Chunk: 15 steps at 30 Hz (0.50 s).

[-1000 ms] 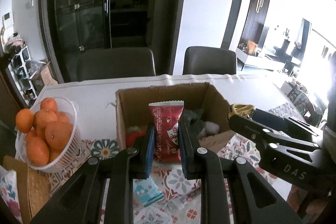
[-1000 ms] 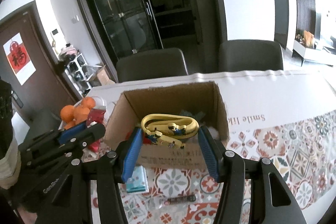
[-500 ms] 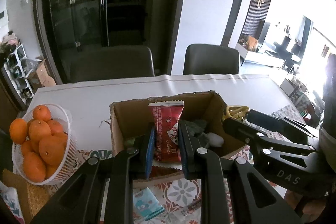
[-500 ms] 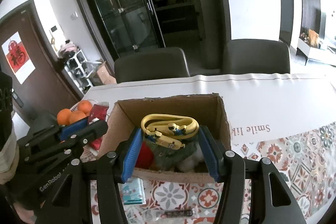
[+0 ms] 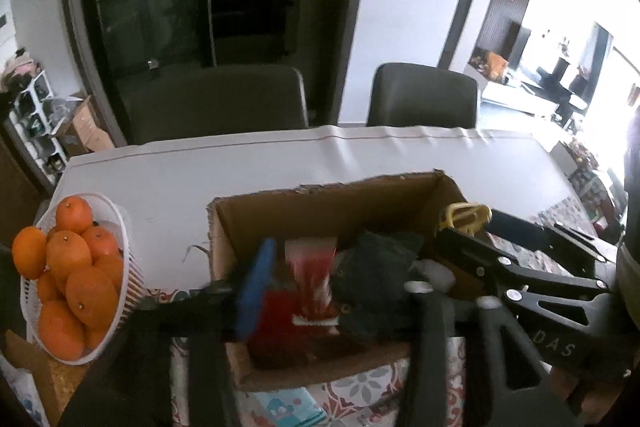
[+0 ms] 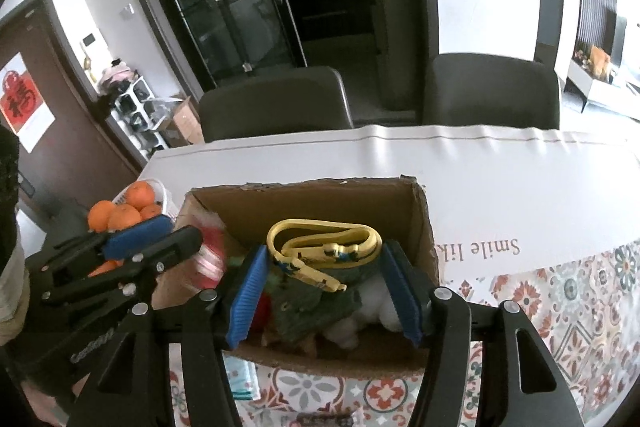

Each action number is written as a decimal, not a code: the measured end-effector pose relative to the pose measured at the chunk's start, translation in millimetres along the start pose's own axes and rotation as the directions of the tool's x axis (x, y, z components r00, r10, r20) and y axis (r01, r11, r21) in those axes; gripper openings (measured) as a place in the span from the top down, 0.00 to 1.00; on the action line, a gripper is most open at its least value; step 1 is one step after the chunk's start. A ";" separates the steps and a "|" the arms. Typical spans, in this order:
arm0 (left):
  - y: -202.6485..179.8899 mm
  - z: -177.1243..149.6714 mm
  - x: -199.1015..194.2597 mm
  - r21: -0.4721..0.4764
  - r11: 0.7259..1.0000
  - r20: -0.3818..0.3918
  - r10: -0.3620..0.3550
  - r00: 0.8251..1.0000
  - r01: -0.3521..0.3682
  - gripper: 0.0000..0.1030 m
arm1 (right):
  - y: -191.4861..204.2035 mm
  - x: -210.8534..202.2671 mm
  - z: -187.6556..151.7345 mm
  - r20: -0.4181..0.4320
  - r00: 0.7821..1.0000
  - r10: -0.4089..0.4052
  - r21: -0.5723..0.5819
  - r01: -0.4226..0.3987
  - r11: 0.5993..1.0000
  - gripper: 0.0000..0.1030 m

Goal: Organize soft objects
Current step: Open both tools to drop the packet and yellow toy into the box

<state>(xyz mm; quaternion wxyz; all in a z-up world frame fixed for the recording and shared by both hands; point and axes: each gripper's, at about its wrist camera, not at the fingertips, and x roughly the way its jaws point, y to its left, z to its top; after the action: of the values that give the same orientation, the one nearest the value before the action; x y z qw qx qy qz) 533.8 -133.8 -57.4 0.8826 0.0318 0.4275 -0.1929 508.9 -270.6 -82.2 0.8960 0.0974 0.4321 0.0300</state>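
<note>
Dark glass cabinets and two grey chairs stand behind a white-covered surface (image 6: 500, 183), whose near part carries a patterned floral cloth. Toward the near edge sits an open brown cardboard box (image 6: 424, 227) already holding a green plush item (image 6: 308, 303), something white and fluffy (image 6: 376, 307) and something red. A white basket of oranges (image 5: 72, 275) stands just beside the box at the surface's left edge.

The left tongs (image 5: 336, 291) hang over the box with the jaws spread wide; a red-and-white snack packet (image 5: 310, 271) sits blurred between them, apparently free of both pads, so it looks to be dropping into the box. The right tongs (image 6: 322, 287) are also over the box, jaws fairly wide, pressing from both sides on a looped yellow strap with small printed figures (image 6: 320, 251).

This seems to be the depositing step: one item let go, one still carried. Next, the right tongs likely need to open further above the box's middle so the strap falls inside rather than catching on the right wall.
</note>
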 end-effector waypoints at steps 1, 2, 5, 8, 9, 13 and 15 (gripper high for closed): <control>0.6 0.9 0.4 -0.005 1.000 0.001 0.010 1.000 -0.010 0.47 | -1.6 2.5 0.8 -0.006 1.000 0.000 0.006 0.000 1.000 0.42; 1.6 1.6 0.8 -0.010 1.000 0.006 0.022 1.000 -0.022 0.47 | -3.2 4.9 0.8 -0.013 1.000 0.000 0.012 0.000 1.000 0.42; 2.9 1.3 0.5 -0.005 0.999 0.001 0.034 0.999 -0.034 0.44 | -4.0 4.4 -1.4 -0.011 1.000 -0.005 0.013 0.005 1.000 0.42; 2.9 -1.5 -3.0 0.002 0.997 0.000 0.078 0.997 -0.078 0.38 | 0.2 -0.1 -3.3 -0.005 0.999 -0.038 -0.007 0.038 0.999 0.42; 3.7 -4.2 -6.5 0.002 0.996 0.007 0.089 0.996 -0.089 0.38 | 1.1 -2.8 -4.5 0.000 0.999 -0.049 -0.011 0.049 0.999 0.42; 6.8 -13.8 -16.4 -0.002 0.990 0.009 0.143 0.990 -0.143 0.38 | 5.1 -16.4 -10.9 0.031 0.997 -0.069 -0.018 0.070 0.997 0.42; 9.0 -20.7 -23.4 -0.024 0.989 0.012 0.146 0.989 -0.145 0.38 | 5.8 -23.1 -15.0 0.043 0.997 -0.067 -0.009 0.067 0.998 0.41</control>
<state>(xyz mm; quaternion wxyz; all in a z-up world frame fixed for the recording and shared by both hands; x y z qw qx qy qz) 508.7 -113.6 -53.4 0.8975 0.0515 0.4203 -0.1233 483.0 -265.9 -72.5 0.9061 0.0787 0.4157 0.0001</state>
